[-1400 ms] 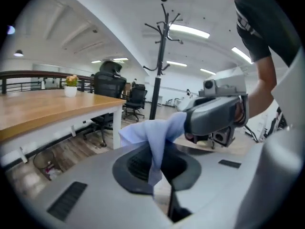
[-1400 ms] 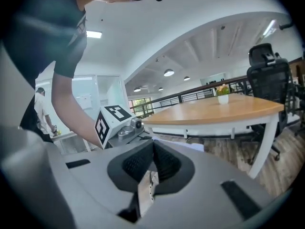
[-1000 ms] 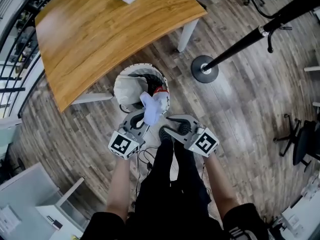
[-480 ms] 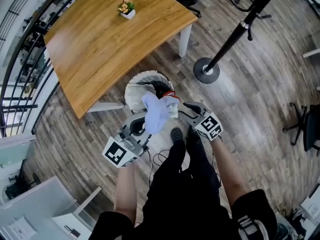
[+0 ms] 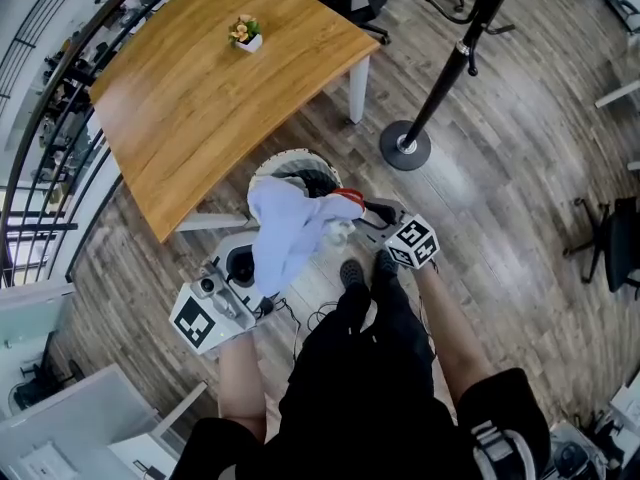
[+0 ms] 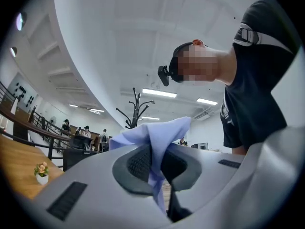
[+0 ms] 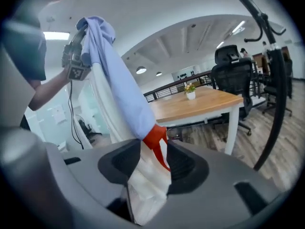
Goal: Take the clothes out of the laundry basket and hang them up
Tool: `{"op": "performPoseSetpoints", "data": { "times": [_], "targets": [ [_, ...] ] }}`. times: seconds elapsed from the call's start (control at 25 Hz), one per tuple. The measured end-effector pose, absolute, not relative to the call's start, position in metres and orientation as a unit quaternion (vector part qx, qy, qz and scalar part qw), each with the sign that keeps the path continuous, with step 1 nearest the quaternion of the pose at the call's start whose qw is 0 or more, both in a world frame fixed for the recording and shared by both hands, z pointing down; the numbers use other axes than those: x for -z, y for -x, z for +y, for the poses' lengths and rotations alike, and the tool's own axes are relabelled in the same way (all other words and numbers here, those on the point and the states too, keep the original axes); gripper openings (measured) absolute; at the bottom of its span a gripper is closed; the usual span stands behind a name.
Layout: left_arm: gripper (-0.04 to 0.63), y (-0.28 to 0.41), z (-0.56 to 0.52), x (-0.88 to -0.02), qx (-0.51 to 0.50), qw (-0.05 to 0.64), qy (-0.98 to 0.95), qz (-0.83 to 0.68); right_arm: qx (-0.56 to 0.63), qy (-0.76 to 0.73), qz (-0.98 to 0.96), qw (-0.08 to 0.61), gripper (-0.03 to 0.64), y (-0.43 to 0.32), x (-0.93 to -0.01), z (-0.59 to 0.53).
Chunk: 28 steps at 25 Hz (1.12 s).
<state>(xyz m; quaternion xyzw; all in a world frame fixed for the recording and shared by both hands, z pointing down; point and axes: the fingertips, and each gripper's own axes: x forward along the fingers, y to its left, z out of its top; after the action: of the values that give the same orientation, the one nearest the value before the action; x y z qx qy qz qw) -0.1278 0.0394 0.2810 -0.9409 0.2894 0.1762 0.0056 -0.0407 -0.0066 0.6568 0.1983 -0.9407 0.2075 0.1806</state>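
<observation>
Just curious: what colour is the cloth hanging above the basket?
Light blue; the cloth shows best in the head view.

Blue garment [image 5: 285, 236] between left hand-held gripper [image 5: 244, 265] and right hand-held gripper [image 5: 364, 211], over basket [image 5: 288, 156]

Shirt [image 5: 285, 238]: pale blue-lilac, plain. Cloth [image 7: 145, 190]: off-white w/ red trim. Basket [image 5: 290, 155]: white rim, dark inside. Table [image 5: 200, 88]: orange-brown wood grain, white legs. Floor [image 5: 520, 198]: grey-brown planks, streaky. Coat stand [image 5: 450, 68]: black. Pot [image 5: 246, 42]: white; flowers yellow & pink. Person's clothes [image 5: 370, 388]: black.
</observation>
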Motion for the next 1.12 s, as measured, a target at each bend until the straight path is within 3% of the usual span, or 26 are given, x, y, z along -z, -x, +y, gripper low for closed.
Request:
{"op": "performPoseSetpoints", "data": {
  "times": [0.2,0.24,0.52,0.76,1.12],
  "targets": [
    [0.034,0.122,0.046,-0.271,-0.176,0.013,0.944,0.279,-0.237,-0.143,-0.957,0.083,0.029,0.054,-0.616,0.007],
    [0.034,0.123,0.046,-0.271,-0.18,0.01,0.942,0.281,-0.24,-0.131,-0.959,0.069,0.021,0.056,-0.608,0.01],
    [0.034,0.156,0.035,-0.283,-0.176,-0.007,0.925,0.336,-0.231,-0.121,-0.965,0.025,0.02,0.045,-0.554,0.012],
    [0.035,0.189,0.01,-0.335,-0.066,-0.032,0.889,0.453,-0.197,-0.163,-0.967,-0.016,0.018,0.009,-0.495,0.0],
    [0.035,0.186,-0.019,-0.406,-0.013,-0.074,0.872,0.484,-0.142,-0.215,-0.966,-0.032,0.018,-0.039,-0.439,-0.015]
  ]
}}
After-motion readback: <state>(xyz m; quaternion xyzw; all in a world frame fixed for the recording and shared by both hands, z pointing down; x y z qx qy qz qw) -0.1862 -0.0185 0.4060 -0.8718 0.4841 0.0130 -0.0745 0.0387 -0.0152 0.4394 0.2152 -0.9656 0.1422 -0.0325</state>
